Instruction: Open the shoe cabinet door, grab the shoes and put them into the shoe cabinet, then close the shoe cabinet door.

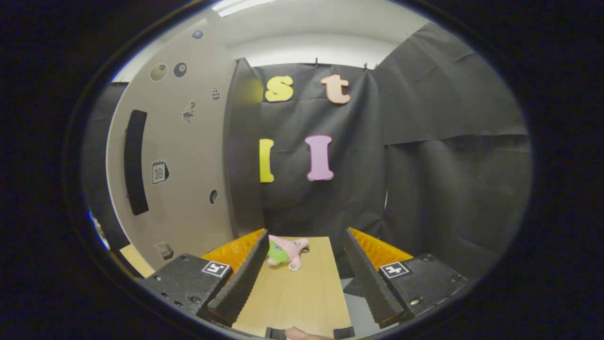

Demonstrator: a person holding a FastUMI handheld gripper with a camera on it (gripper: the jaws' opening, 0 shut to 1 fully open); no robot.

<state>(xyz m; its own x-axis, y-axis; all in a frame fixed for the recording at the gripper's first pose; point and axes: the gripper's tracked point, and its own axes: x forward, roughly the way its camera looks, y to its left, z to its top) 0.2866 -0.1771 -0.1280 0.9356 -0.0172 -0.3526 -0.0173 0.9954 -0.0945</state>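
While open, hand-held gripper [306, 269] faces sticker-covered cabinet door [184, 156].

Single fisheye view rides on the gripper [304, 269], looking forward along its spread fingers, low over a wooden tabletop [302, 293], facing the nearby black cloth wall [424, 165].

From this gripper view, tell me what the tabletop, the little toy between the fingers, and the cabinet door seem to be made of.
tabletop: looks like light wood or wood-look laminate, matte, with faint lengthwise grain.
toy: seems soft plush fabric, pink and green, with rounded stuffed limbs; it lies just ahead of the open gripper.
cabinet door: smooth beige panel, probably painted board or plastic, with a dark elongated handle and small stickers.
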